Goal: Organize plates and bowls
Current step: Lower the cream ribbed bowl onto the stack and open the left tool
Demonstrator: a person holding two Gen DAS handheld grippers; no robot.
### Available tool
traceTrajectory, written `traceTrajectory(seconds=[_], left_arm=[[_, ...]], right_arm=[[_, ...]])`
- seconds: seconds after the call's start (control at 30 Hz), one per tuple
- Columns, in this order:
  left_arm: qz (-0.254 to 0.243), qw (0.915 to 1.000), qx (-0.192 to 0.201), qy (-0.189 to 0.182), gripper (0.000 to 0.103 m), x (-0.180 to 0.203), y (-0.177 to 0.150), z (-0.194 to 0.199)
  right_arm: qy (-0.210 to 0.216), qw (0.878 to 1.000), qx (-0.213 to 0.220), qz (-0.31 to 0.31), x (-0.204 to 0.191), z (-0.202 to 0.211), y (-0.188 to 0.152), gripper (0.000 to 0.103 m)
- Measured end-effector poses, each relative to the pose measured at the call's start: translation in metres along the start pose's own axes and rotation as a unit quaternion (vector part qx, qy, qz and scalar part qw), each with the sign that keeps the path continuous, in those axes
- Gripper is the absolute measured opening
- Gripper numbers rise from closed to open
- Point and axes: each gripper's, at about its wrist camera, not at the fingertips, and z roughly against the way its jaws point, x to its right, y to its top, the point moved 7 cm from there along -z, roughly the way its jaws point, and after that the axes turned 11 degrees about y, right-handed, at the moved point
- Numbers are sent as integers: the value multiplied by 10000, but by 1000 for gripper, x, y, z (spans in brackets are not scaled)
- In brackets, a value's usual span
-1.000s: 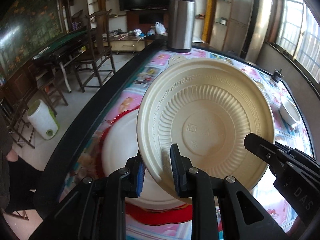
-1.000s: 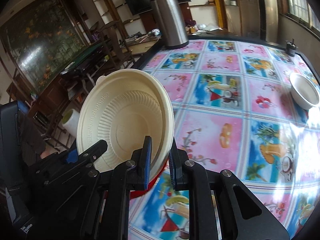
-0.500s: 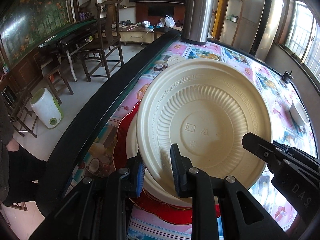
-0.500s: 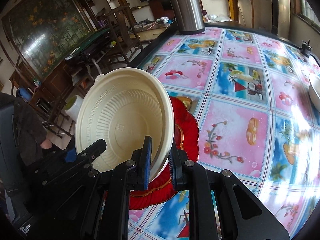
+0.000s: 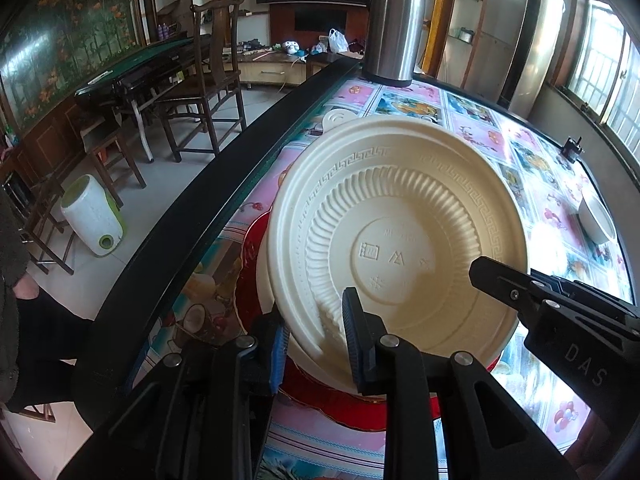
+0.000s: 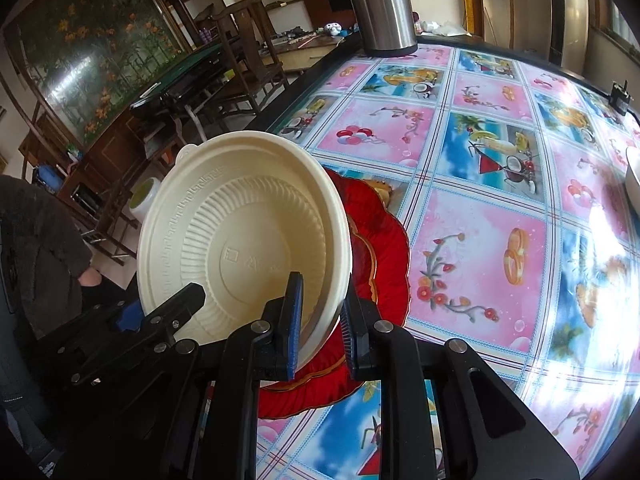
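Left hand-held gripper (image 5: 314,332), fingers pinching the near rim of a cream plate (image 5: 400,236). Right hand-held gripper (image 6: 320,320), fingers pinching the opposite rim of the same cream plate (image 6: 240,248), jaws just opening slightly, rim between them. Plate tilted, low over a second cream plate (image 5: 266,280) lying on a red plate (image 6: 380,248) near the counter (image 6: 480,248) edge. Farther off: white bowl (image 5: 596,216) at the right; steel flask (image 5: 394,24) at the far end.
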Motion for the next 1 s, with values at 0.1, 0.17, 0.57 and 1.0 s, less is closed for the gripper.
traceTrajectory(seconds=[0.1, 0.17, 0.57, 1.0], left_arm=[[4, 10000, 22, 14, 25, -2, 0, 0], [2, 10000, 47, 37, 25, -3, 0, 1], [5, 9998, 139, 148, 25, -6, 1, 4], [157, 9985, 400, 337, 36, -11, 6, 9]], right_arm=[[59, 10000, 33, -71, 0, 0, 0, 19], [93, 9999, 54, -114, 0, 0, 0, 19], [124, 9996, 170, -188, 4, 11, 4, 20], [172, 9988, 345, -313, 10, 27, 3, 20]])
